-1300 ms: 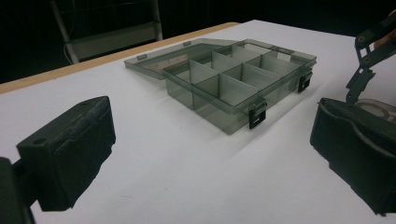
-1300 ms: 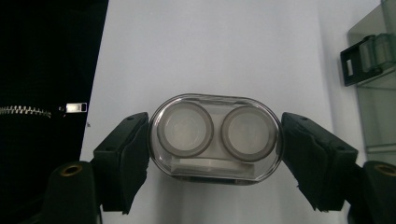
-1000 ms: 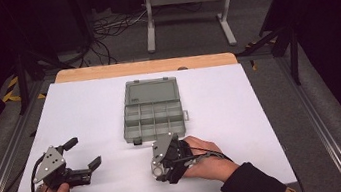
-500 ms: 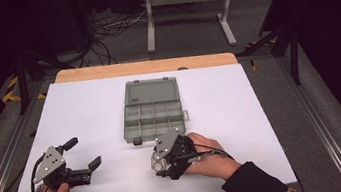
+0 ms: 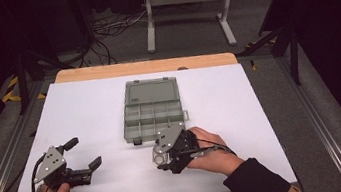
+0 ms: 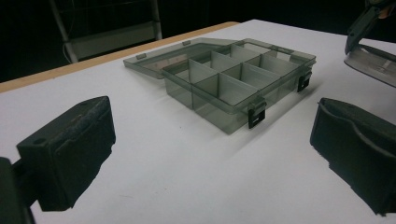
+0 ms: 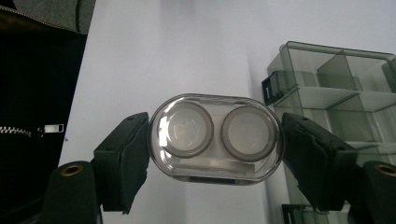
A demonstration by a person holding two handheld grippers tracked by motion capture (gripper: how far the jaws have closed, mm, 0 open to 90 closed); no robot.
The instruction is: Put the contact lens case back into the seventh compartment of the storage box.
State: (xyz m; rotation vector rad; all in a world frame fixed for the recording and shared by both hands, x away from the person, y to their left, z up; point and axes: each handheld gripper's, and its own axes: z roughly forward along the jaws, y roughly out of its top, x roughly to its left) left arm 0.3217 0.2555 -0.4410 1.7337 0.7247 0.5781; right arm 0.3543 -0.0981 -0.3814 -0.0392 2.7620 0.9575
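Gripping a clear oval plastic case [image 7: 215, 140], black fingers [image 7: 123, 161] flank it.

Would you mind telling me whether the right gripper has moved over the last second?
Yes, slightly: the right gripper has slid left along the organizer box's near edge.

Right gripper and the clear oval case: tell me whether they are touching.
Touching. The right gripper view shows the right gripper with both jaws pressed against the rounded ends of the clear oval case, holding it above the white table.
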